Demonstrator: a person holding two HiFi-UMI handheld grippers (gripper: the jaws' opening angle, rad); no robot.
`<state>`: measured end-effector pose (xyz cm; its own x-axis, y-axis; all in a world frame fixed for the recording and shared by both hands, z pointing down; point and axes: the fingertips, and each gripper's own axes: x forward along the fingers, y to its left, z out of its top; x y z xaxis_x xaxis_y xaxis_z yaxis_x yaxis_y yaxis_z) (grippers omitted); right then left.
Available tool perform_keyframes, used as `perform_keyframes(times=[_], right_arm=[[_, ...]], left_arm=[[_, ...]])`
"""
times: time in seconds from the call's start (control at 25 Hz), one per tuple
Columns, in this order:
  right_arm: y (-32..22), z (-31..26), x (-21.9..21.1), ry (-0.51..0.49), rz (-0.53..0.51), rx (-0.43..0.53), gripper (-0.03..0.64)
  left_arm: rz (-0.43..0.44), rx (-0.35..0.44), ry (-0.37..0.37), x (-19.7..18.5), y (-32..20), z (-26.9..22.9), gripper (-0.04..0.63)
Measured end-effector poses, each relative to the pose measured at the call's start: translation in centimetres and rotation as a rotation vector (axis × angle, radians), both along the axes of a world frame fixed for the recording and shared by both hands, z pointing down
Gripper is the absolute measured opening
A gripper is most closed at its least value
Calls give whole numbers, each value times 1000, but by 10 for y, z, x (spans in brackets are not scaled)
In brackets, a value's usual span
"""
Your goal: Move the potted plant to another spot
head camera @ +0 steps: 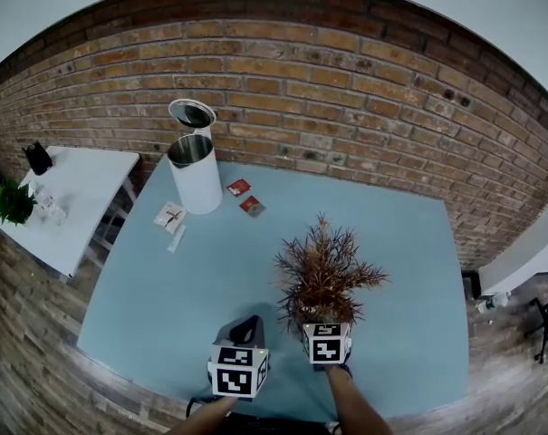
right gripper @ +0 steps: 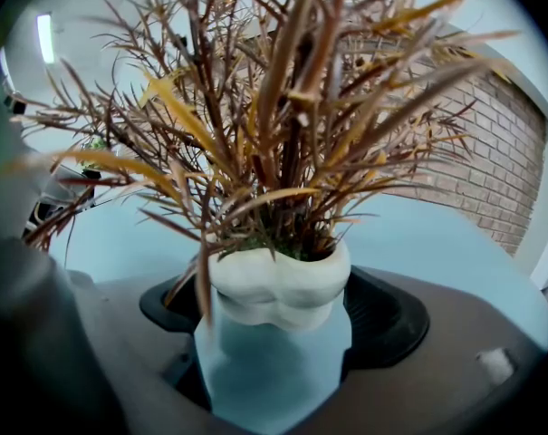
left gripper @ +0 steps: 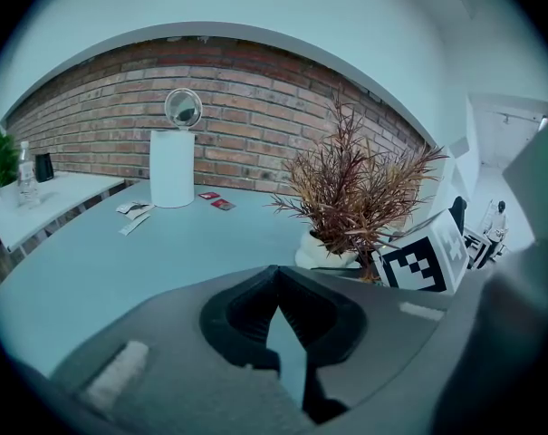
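Potted plant [head camera: 323, 279] is gripped at its white pot by the right gripper [right gripper: 275, 317], near the front edge of the blue table [head camera: 147, 306]; left gripper [left gripper: 275, 284] is seen clenched on nothing, just beside it.

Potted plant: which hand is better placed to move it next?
Right. The right gripper has the white pot of the potted plant between its jaws, though a firm grip isn't certain. The left gripper, jaws together and empty, sits beside the plant.
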<state>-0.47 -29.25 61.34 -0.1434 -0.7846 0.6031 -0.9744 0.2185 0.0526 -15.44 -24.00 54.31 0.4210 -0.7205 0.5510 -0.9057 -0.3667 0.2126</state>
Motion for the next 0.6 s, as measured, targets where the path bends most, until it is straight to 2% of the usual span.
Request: perform_keyframes(times=[0.6], right_arm=[[1, -1, -50, 8, 7, 9, 457]], left_arm=[[22, -2, 9, -47, -2, 3, -3]])
